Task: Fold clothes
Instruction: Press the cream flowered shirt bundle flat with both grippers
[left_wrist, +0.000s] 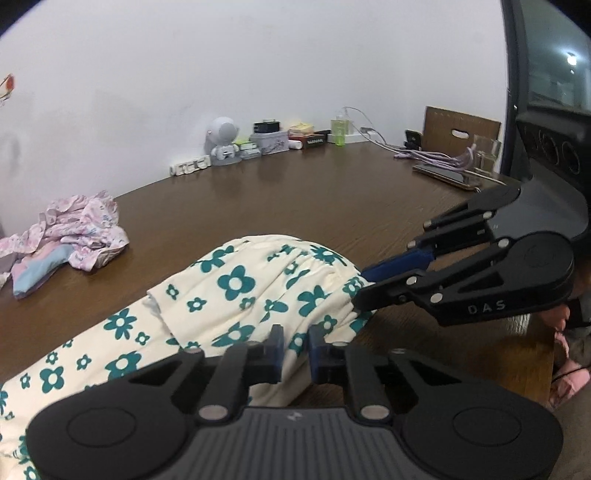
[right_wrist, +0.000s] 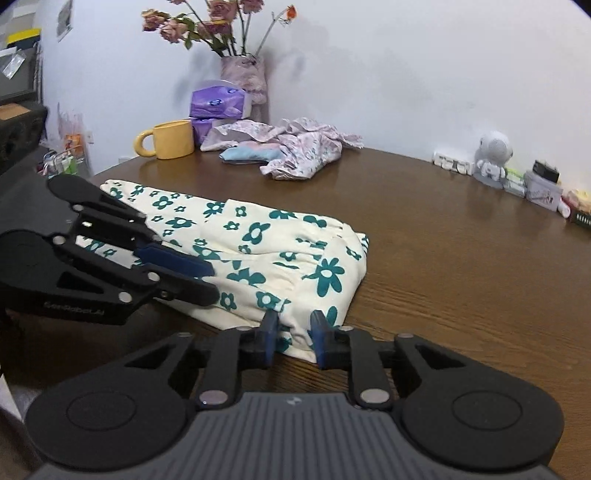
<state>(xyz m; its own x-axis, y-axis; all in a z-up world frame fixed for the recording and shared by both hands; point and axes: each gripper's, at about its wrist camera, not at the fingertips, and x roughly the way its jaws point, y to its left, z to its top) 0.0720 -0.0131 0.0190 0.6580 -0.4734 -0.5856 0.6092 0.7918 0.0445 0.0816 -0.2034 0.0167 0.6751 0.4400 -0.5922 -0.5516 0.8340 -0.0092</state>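
Floral garment (right_wrist: 258, 254) lies folded on brown worktop (right_wrist: 461, 266). Left gripper (left_wrist: 295, 345) and right gripper (right_wrist: 293, 334) at its near edge, fingers apart, gripping nothing. Pink clothes (right_wrist: 295, 147) well behind.

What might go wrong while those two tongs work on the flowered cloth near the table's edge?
The flowered cloth lies close to the table edge, so a pull could drag it off. Both the left tongs and right tongs stand open at its hem, so a shallow bite might slip or catch only one layer, undoing the fold.
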